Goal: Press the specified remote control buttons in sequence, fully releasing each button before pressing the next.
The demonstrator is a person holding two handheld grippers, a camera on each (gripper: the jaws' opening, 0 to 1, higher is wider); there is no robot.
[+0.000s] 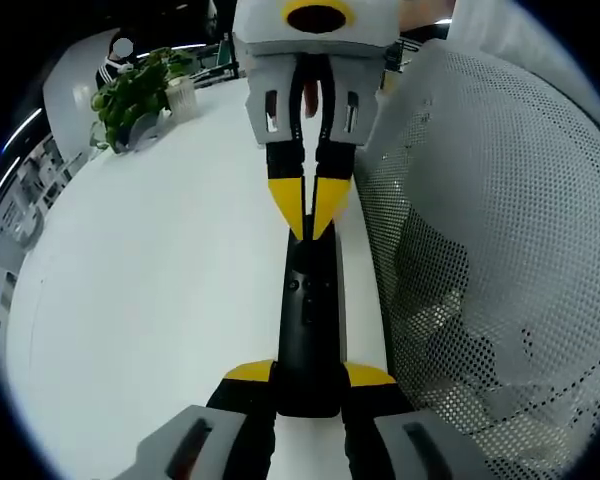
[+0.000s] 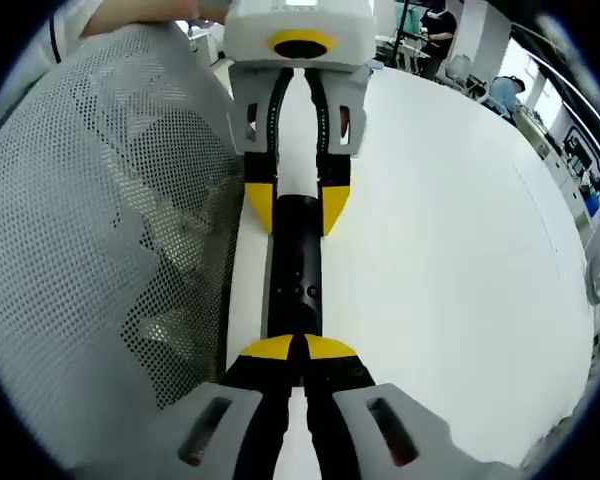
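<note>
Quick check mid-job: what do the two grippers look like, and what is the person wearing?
Both the left gripper and the right gripper have grey bodies, black jaws with yellow tips, and a yellow oval mark with a black centre on the front. Red parts show in slots of the bodies. The person wears a white mesh garment.

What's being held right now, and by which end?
The left gripper clamps the black remote at one end; the right gripper's closed tips rest on its other end.
</note>
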